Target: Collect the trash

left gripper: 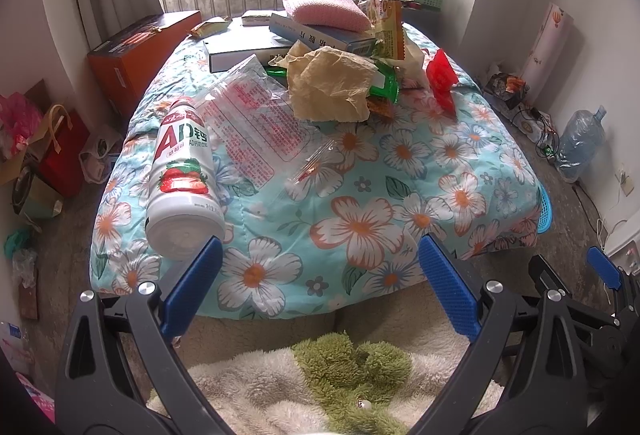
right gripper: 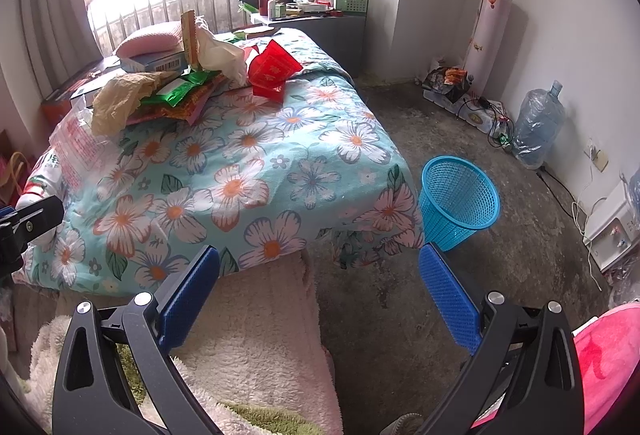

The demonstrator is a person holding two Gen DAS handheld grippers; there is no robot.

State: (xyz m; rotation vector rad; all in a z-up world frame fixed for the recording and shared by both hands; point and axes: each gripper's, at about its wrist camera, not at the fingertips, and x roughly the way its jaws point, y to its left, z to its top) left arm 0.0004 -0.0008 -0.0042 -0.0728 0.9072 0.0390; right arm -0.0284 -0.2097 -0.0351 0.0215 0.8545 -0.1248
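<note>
A floral quilt [left gripper: 360, 171] covers a low table strewn with trash. A white strawberry drink bottle [left gripper: 182, 179] lies at its front left, beside clear printed plastic bags [left gripper: 256, 115]. Behind them sit crumpled tan paper [left gripper: 332, 83], green wrappers [left gripper: 384, 87] and a red packet [left gripper: 440, 79]. My left gripper [left gripper: 320, 255] is open over the quilt's front edge, its left finger just below the bottle. My right gripper [right gripper: 320, 267] is open, empty, near the quilt's front right corner [right gripper: 384, 219]. A blue mesh bin [right gripper: 460, 199] stands on the floor by that corner.
Books [left gripper: 248, 47] and a pink cushion [left gripper: 324, 11] lie at the table's back. An orange box [left gripper: 136, 51] and bags [left gripper: 60, 143] crowd the left floor. A water jug [right gripper: 538, 123], cables and a power strip [right gripper: 476, 111] line the right wall. A fluffy blanket [right gripper: 256, 335] lies below the grippers.
</note>
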